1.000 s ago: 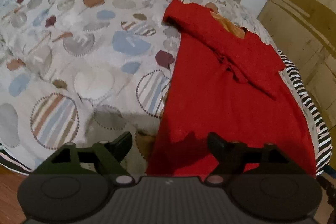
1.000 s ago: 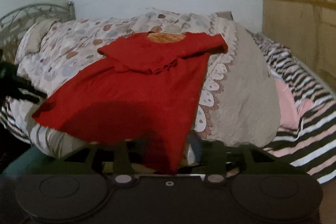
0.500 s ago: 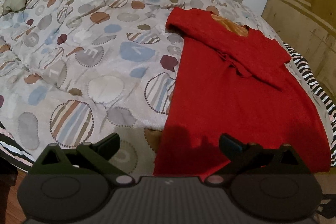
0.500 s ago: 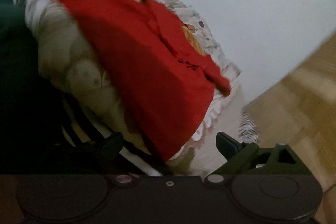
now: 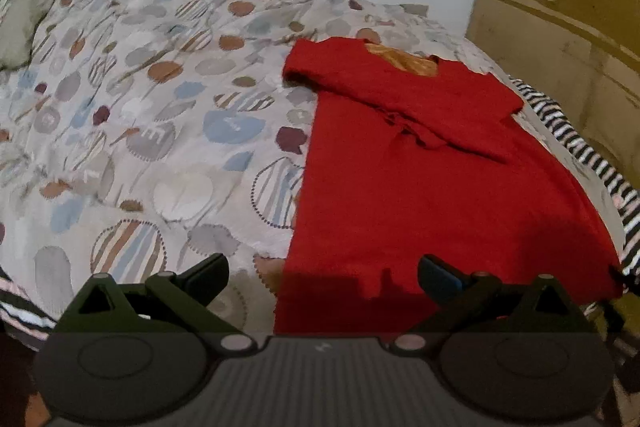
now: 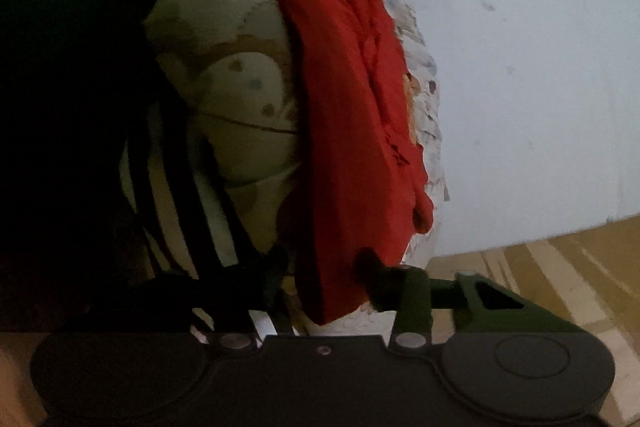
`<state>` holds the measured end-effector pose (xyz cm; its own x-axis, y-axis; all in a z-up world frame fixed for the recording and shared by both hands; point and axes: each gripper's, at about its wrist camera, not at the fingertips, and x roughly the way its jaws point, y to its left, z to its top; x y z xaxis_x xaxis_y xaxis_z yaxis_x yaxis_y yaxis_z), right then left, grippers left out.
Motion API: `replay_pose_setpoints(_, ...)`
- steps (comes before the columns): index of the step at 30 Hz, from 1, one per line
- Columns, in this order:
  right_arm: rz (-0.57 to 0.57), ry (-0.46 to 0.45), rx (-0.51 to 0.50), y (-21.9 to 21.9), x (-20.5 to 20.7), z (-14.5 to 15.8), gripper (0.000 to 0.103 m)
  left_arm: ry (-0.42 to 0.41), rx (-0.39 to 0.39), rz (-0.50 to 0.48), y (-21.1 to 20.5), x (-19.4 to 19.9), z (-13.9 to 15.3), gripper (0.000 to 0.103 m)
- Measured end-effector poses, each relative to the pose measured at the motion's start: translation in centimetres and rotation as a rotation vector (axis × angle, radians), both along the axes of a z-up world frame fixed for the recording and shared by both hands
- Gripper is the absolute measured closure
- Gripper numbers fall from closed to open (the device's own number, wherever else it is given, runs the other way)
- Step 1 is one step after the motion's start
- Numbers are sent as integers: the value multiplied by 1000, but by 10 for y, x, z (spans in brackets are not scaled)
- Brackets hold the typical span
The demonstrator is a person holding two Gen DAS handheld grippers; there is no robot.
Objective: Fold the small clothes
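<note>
Red shirt (image 5: 420,187) lies flat on the patterned quilt (image 5: 140,115), sleeves folded in across its chest, hem toward me at the quilt's near edge. My left gripper (image 5: 322,277) hangs spread wide above that hem, holding nothing. My right gripper (image 6: 322,267), seen rolled sideways at the shirt's hem corner, has just been closing; its jaws are narrowed with the corner between them, and I cannot tell if the pads bite.
</note>
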<state>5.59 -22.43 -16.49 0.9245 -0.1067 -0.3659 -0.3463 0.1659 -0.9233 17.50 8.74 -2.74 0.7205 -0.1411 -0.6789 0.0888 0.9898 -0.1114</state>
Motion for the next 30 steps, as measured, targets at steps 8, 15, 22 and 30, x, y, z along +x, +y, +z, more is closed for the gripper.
replay_pose_setpoints(8, -18, 58, 125, -7, 8, 45, 97, -95, 40, -110, -19, -16, -2, 1)
replay_pose_setpoints(15, -104, 128, 581, -20, 20, 127, 98, -308, 124, -304, -77, -57, -9, 1)
replay_pose_setpoints(22, -154, 198, 899, -31, 47, 172, 98, -366, 207, -448, -160, -52, -30, 1)
replay_pose_setpoints(30, -144, 189, 993, -31, 51, 186, 99, -314, 286, -383, -208, -8, -49, 3)
